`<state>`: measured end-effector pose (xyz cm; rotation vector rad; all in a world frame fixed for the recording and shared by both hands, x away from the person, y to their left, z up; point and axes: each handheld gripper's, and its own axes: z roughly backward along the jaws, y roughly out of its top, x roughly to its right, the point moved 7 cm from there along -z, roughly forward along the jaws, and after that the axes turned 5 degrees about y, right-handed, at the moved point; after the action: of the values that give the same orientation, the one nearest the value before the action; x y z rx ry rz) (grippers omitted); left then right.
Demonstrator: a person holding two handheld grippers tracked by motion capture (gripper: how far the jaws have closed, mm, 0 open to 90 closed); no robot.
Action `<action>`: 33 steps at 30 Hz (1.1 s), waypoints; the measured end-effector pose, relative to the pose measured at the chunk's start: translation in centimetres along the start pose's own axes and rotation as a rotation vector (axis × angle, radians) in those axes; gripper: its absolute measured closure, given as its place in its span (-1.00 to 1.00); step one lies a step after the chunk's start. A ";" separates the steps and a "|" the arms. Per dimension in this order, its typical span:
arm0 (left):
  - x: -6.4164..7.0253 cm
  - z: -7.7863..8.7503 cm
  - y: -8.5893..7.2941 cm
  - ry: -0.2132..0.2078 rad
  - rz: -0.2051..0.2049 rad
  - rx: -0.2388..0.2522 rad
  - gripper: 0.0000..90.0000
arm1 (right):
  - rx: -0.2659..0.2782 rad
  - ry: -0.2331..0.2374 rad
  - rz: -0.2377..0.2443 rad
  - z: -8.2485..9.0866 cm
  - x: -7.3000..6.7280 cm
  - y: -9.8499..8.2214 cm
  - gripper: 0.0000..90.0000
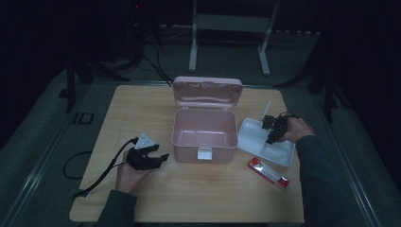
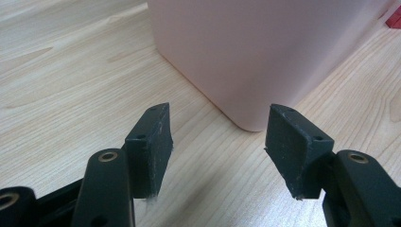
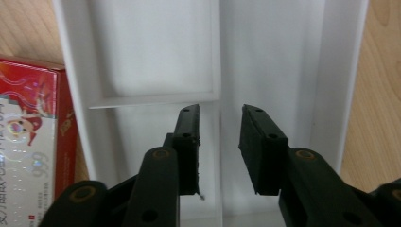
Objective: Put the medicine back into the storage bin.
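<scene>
An open pink box (image 1: 189, 153) stands at the table's middle with its lid (image 1: 207, 92) tipped back and nothing showing inside. My left gripper (image 1: 158, 152) rests low on the wood just left of it, open. Its jaws (image 2: 217, 137) point at the pink box's (image 2: 246, 47) rounded corner with bare wood between them. My right gripper (image 1: 270, 138) hangs over a white tray (image 1: 283, 153) to the right of the box. It (image 3: 220, 127) is open, above a raised divider of the white tray (image 3: 151, 47), gripping nothing.
A red and white carton (image 1: 268, 173) lies on the wood in front of the tray, and the carton (image 3: 28, 142) runs along the tray's edge. A white metal stand (image 1: 231, 28) is on the floor behind the table. A cable (image 1: 101, 177) trails from the left gripper.
</scene>
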<state>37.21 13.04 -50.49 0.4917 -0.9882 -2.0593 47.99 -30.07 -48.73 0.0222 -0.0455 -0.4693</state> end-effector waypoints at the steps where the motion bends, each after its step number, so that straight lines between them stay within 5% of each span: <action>1: 0.0 0.0 0.0 0.001 0.002 0.002 -0.09 | 0.006 -0.003 -0.003 0.1 -0.1 0.0 0.46; 18: -0.1 0.2 0.0 0.005 0.005 0.004 -0.09 | 0.159 -0.040 -0.073 3.5 -2.5 -1.4 0.24; 29: -0.2 0.2 -0.1 0.006 0.005 0.005 -0.09 | 0.155 0.009 -0.046 3.2 -5.2 -2.4 0.13; 33: -0.1 0.1 -0.1 0.005 0.008 0.004 -0.09 | 0.198 0.054 -0.092 2.9 -6.2 -2.6 0.16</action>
<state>37.13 13.22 -50.47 0.4938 -0.9899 -2.0488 41.17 -29.67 -46.14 0.2320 -0.0382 -0.5548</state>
